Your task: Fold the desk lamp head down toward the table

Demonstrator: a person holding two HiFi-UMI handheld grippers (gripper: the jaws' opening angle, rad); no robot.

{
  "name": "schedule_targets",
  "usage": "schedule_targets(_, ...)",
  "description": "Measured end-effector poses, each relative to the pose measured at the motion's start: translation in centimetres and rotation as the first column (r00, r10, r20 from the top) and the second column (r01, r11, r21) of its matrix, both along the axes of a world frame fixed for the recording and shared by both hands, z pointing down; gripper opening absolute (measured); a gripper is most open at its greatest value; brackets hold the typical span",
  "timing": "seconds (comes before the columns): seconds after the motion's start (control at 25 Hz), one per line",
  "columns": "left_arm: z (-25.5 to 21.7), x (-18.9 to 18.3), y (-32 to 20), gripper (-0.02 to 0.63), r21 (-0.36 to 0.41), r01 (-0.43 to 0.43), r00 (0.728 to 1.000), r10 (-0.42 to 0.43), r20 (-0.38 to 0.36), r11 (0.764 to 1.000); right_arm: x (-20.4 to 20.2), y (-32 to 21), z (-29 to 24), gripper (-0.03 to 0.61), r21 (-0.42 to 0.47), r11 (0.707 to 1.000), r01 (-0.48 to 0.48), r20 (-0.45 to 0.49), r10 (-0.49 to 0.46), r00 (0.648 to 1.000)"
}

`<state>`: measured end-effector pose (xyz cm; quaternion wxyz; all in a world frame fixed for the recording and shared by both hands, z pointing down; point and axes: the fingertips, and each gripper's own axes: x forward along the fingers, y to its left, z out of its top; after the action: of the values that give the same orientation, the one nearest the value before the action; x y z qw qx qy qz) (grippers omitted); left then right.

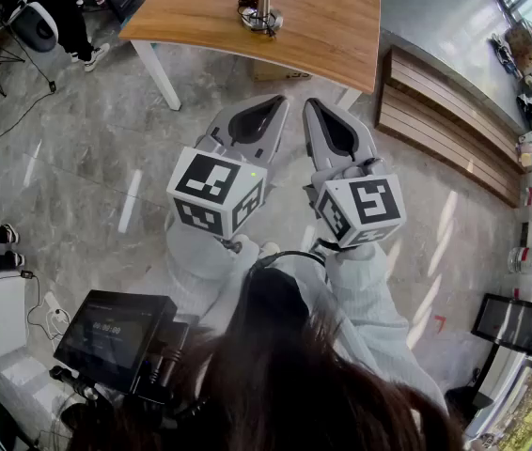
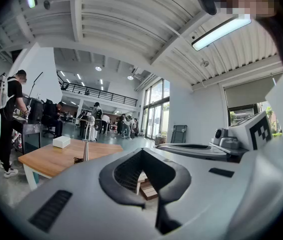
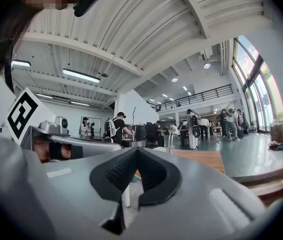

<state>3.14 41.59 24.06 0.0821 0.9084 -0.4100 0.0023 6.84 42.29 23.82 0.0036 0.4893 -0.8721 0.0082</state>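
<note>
Hovering: left claw [image 1: 279, 102], right claw [image 1: 311, 104] each closed, empty | wooden table [image 1: 341, 26] carrying desk lamp [image 1: 263, 7] | glossy grey floor [image 1: 106, 158]

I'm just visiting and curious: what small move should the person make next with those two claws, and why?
Probably carry both forward toward the desk lamp on the wooden table. The left claw and right claw are shut, empty, side by side over the floor, short of the table, so neither can touch the lamp yet.
</note>
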Motion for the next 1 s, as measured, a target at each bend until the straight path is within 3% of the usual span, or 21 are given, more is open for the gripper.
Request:
schedule_targets(0.68,1.4,-0.4,-0.1,0.002,-0.034,0.051,0.999,-0.052,-0.015,0.998,0.8,0.2,1.1,0.002,-0.013,0.999,0.035,0.024,-0.034,0.999)
schedule_targets(1.0,3.5,-1.0,-6.2,0.002,-0.074,0.073,0.997,-0.074,-0.012,0.995,1.6,-5.7,3.6,0.002,-0.068,0.997,0.038,0.039,-0.035,0.999)
